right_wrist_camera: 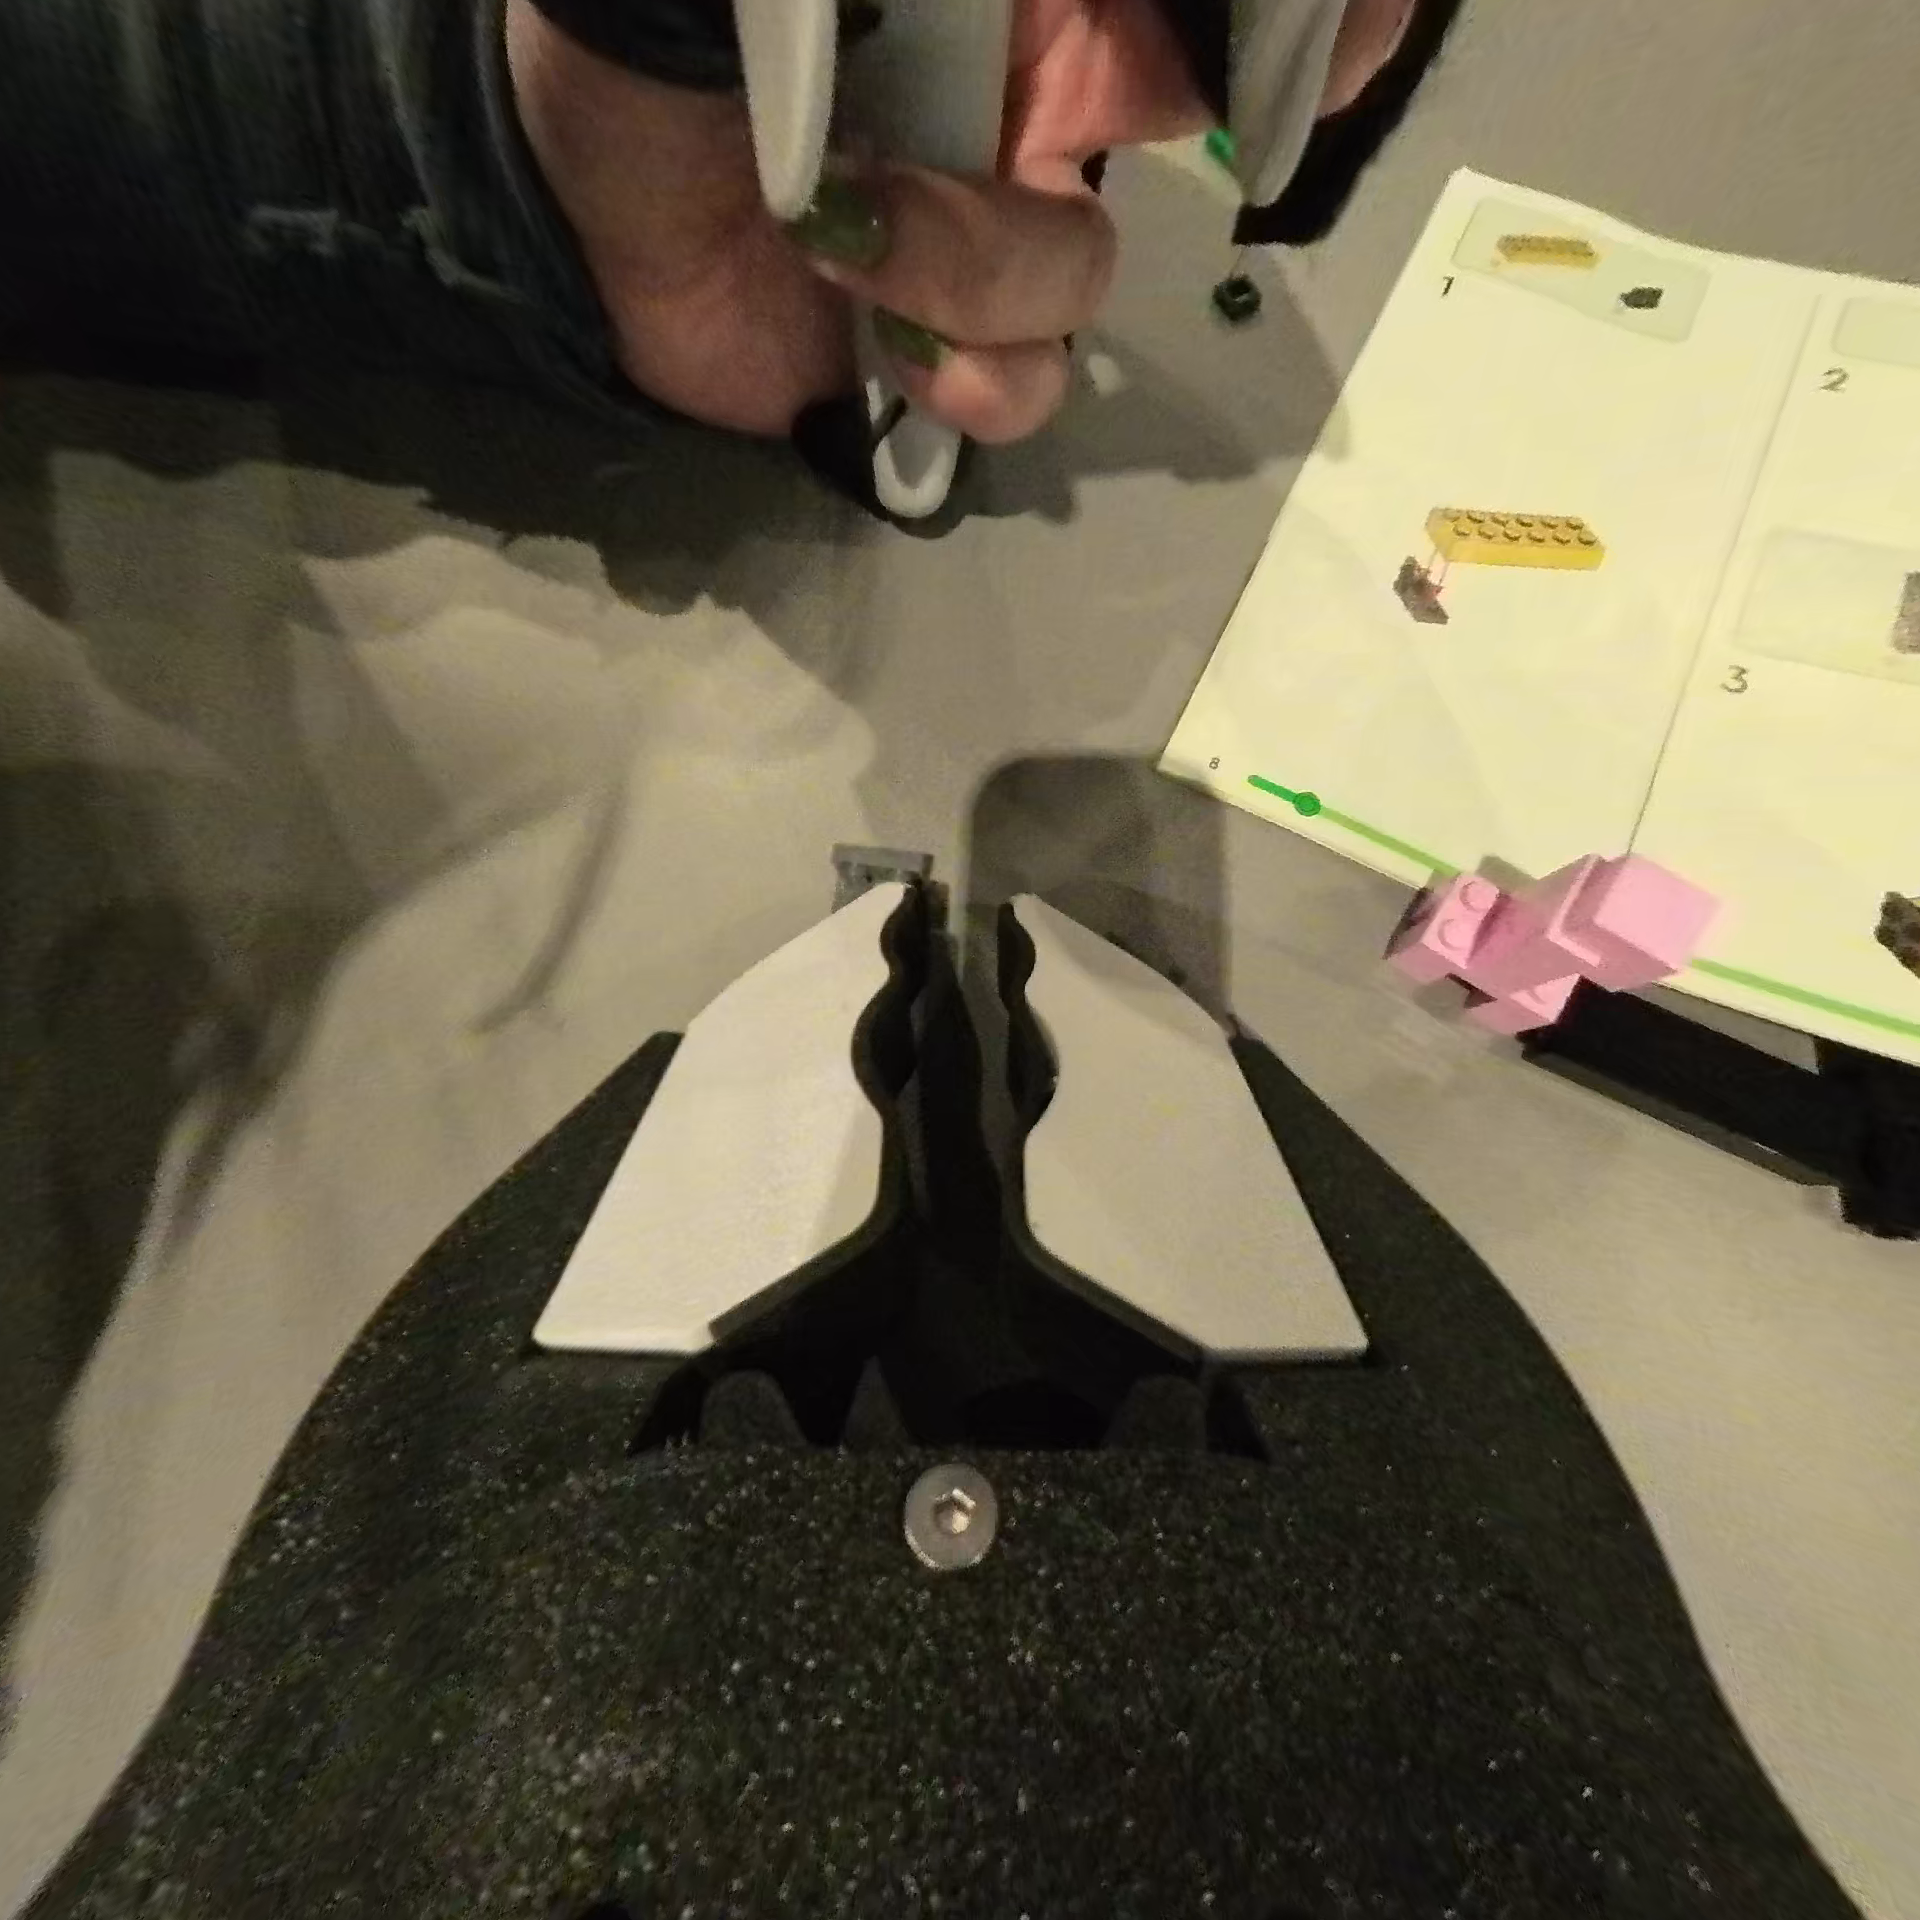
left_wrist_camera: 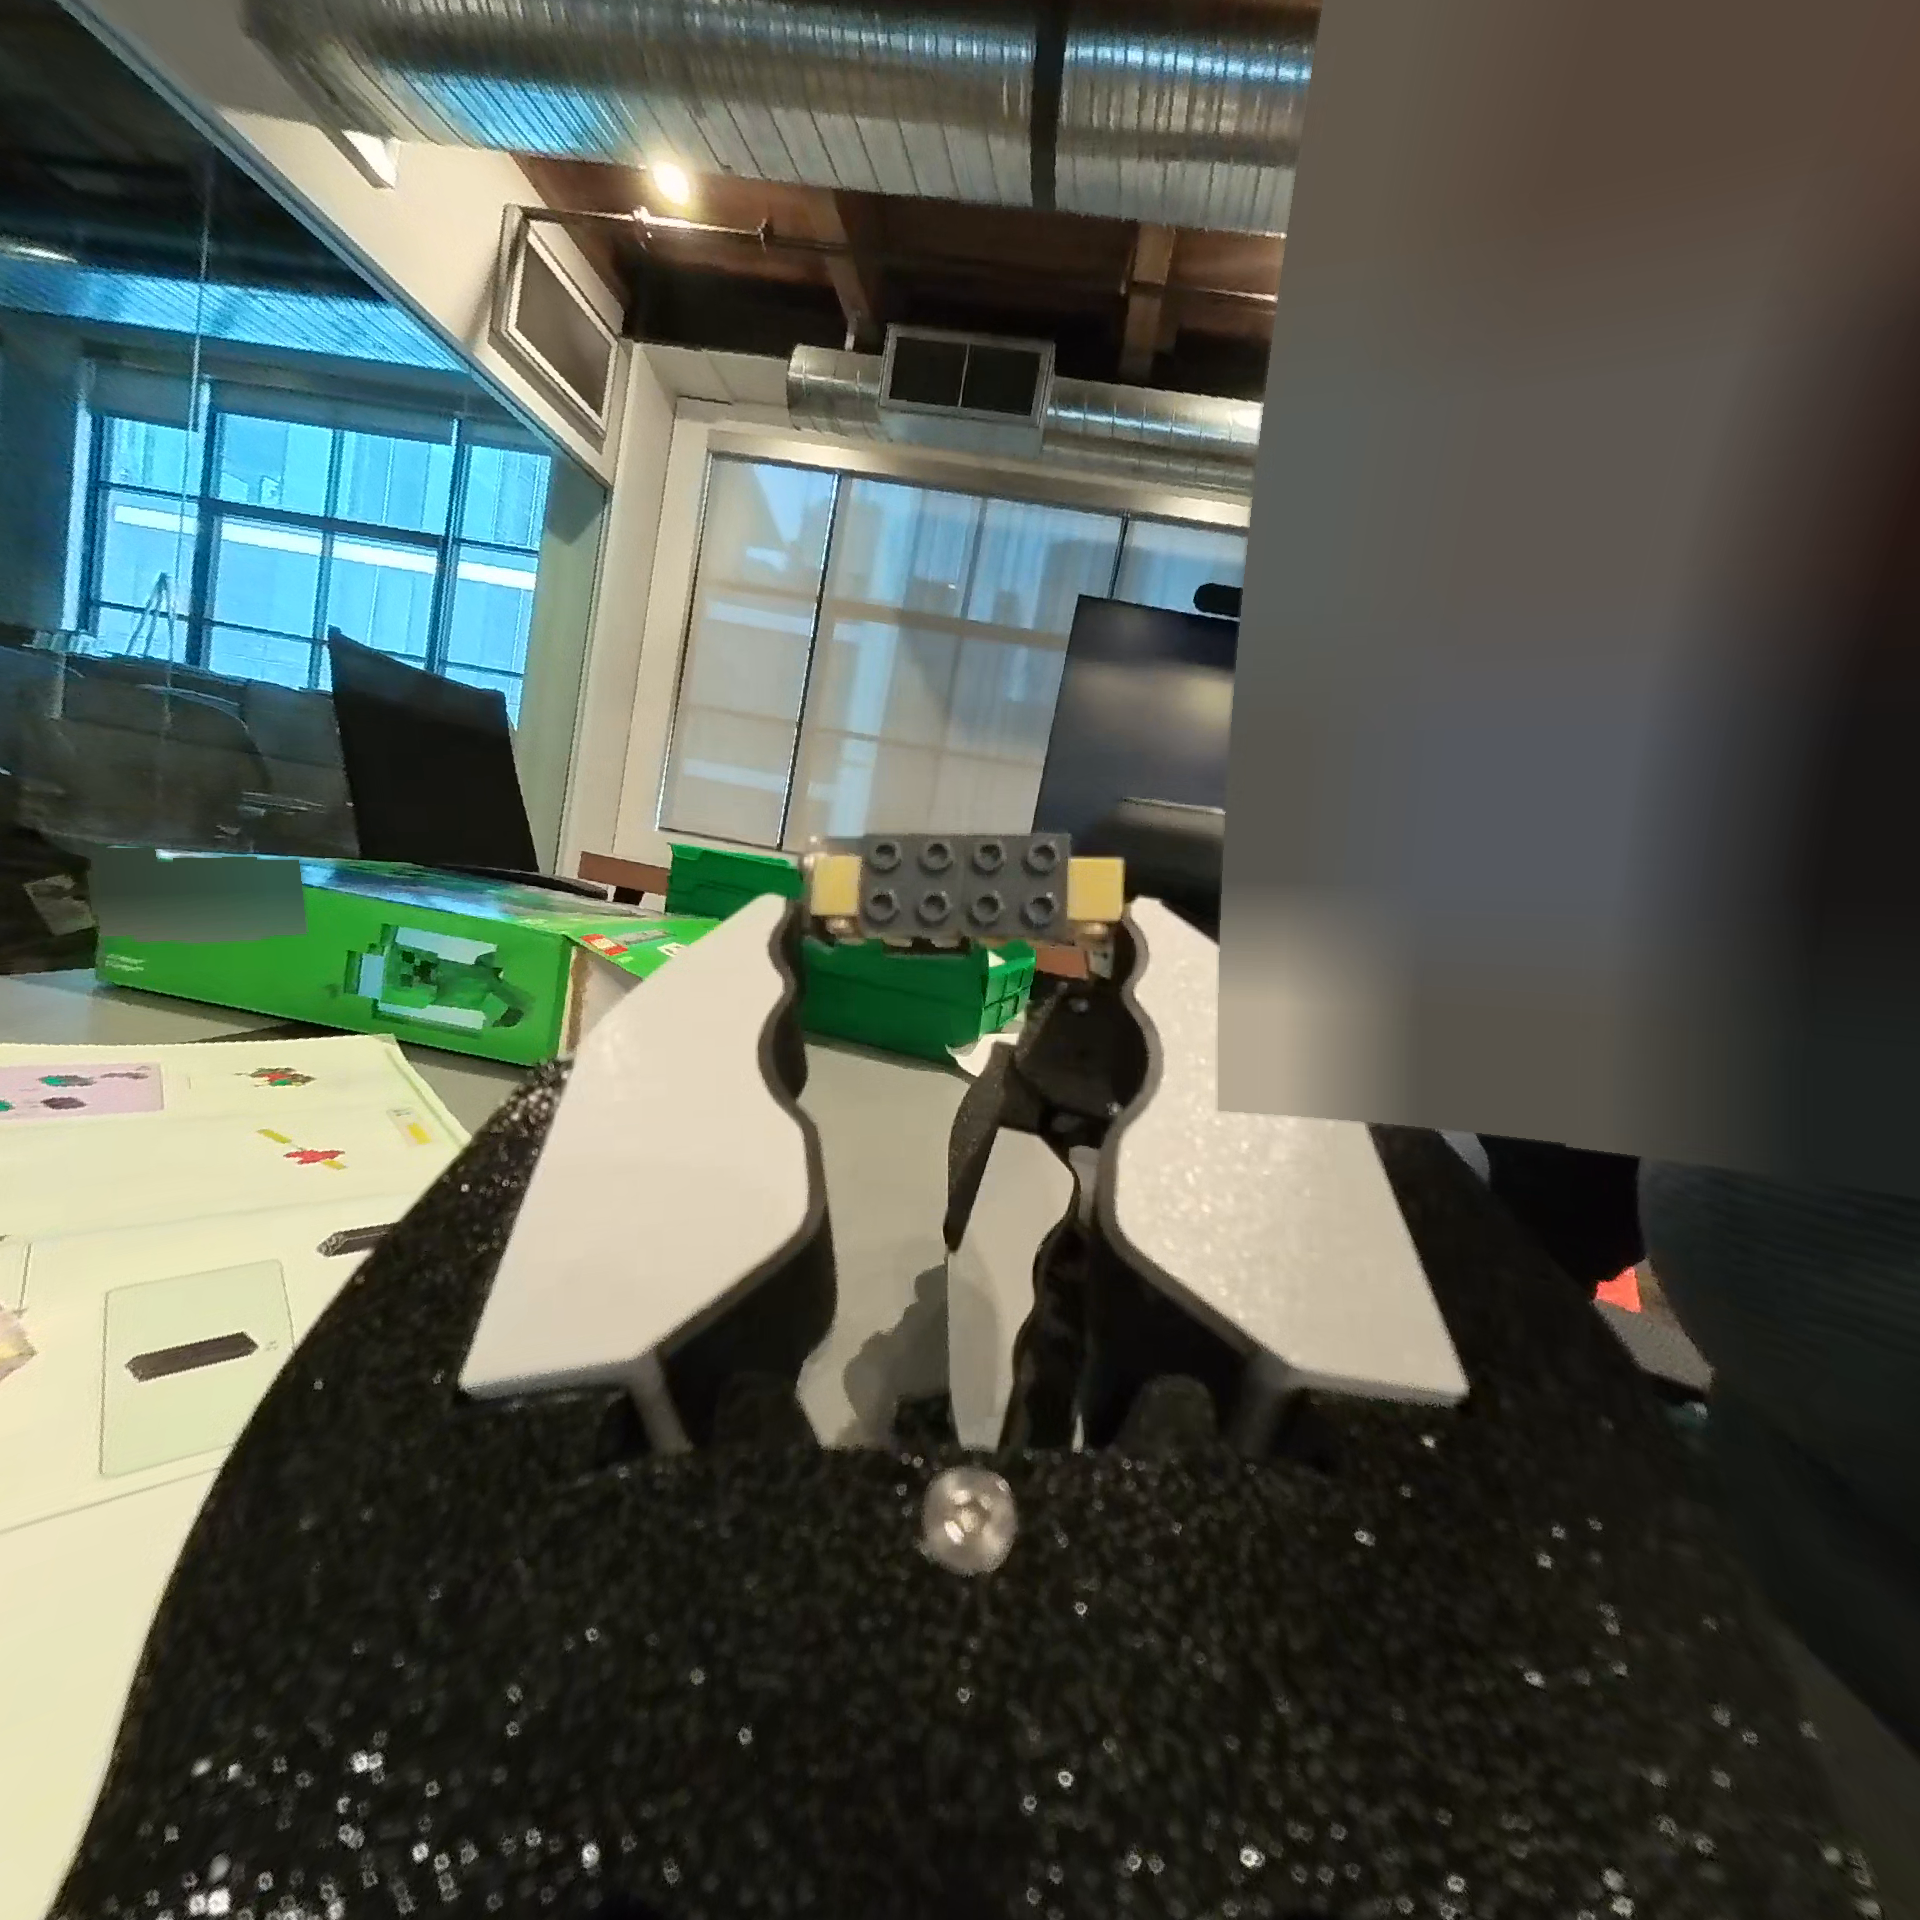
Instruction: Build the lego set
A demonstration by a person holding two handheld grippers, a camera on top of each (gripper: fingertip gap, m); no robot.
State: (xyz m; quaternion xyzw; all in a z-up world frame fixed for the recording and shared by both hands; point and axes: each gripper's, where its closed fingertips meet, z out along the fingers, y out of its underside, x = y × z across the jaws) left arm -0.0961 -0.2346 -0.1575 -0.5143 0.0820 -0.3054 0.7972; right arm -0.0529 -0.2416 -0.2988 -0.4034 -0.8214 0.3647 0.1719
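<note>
Presently: left gripper (left_wrist_camera: 961, 914) fingers clamped on grey-and-tan assembly (left_wrist_camera: 966, 883), held aloft at 12 o'clock. Right gripper (right_wrist_camera: 961, 904) fingers nearly together, pinching small grey piece (right_wrist_camera: 878, 868) above the surface (right_wrist_camera: 520, 831). Next, likely: align studs, press on.

Speckled black gripper (left_wrist_camera: 961, 914), grey fingers (left_wrist_camera: 665, 1132)

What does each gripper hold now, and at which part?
The left gripper holds a small lego assembly by its two tan ends. The right gripper pinches a small grey lego piece at its edge.
</note>
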